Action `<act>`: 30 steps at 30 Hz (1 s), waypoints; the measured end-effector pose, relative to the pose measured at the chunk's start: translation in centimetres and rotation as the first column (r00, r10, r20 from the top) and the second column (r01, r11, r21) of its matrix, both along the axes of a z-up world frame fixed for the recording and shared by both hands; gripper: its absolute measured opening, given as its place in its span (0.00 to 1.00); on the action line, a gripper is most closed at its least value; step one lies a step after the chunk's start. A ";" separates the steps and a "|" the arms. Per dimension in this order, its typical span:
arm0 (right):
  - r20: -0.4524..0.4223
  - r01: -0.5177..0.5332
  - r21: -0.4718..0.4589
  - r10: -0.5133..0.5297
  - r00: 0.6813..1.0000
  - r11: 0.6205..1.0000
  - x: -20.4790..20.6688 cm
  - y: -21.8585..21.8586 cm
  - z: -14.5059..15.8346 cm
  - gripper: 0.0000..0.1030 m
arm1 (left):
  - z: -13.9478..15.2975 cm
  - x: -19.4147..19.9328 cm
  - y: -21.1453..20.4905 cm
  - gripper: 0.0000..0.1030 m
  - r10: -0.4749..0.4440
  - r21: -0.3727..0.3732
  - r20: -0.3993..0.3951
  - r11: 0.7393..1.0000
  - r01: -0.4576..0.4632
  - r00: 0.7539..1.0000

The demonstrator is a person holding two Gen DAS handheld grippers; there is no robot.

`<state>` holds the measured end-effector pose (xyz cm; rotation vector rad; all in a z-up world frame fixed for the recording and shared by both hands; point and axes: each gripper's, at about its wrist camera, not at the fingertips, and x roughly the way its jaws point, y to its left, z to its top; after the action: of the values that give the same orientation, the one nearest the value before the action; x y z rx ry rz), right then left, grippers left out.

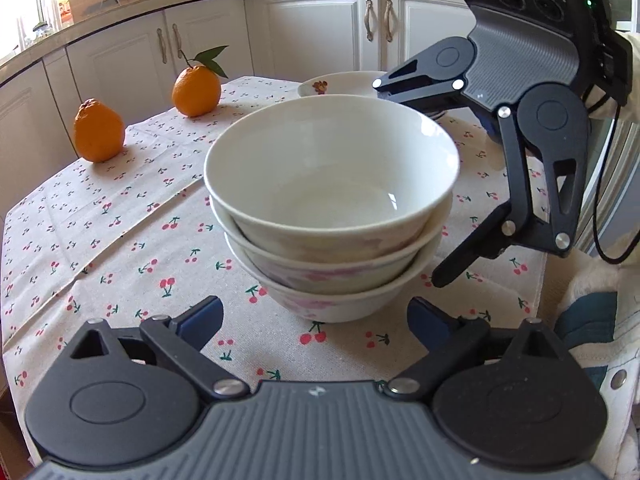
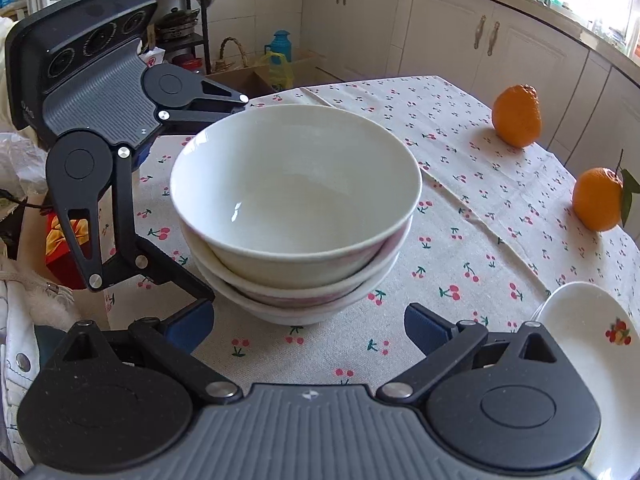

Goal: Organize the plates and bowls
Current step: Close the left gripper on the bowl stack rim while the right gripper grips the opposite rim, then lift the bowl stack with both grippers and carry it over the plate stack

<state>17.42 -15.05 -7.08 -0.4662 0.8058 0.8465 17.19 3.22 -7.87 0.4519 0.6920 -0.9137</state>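
A stack of three white bowls with pink flower prints stands on the cherry-print tablecloth; it also shows in the right wrist view. My left gripper is open, its blue pads just short of the stack's base on either side. My right gripper is open on the opposite side, also just short of the base. Each gripper appears in the other's view: the right one and the left one, both spread wide beside the stack. A white plate with a fruit print lies near the right gripper; in the left wrist view it lies behind the bowls.
Two oranges sit at the table's far left edge; in the right wrist view they are at the right. White kitchen cabinets surround the table. A cardboard box and a basket stand on the floor beyond it.
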 end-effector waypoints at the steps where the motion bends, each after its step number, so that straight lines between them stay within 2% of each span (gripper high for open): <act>1: 0.000 -0.009 -0.001 0.009 1.000 1.000 0.1 0.0 0.1 0.99 | 0.1 0.2 0.0 0.94 -0.011 0.000 -0.006 1.000 0.011 1.000; 7: -0.016 -0.063 -0.026 0.063 0.998 0.998 0.9 0.5 0.3 0.97 | 0.5 0.8 -0.3 0.88 -0.092 0.021 -0.020 0.995 0.093 0.996; 16: -0.033 -0.130 -0.061 0.128 0.991 0.990 1.2 1.0 0.6 0.90 | 1.2 1.5 -0.5 0.83 -0.151 0.015 -0.050 0.988 0.152 0.987; 30: -0.073 -0.167 -0.045 0.163 0.984 0.985 2.2 1.1 0.4 0.85 | 1.2 2.3 -0.5 0.82 -0.207 0.004 -0.081 0.978 0.208 0.975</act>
<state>19.61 -13.92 -6.66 -0.5569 0.8622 1.0021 19.49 2.76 -6.63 0.5069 0.7330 -1.1300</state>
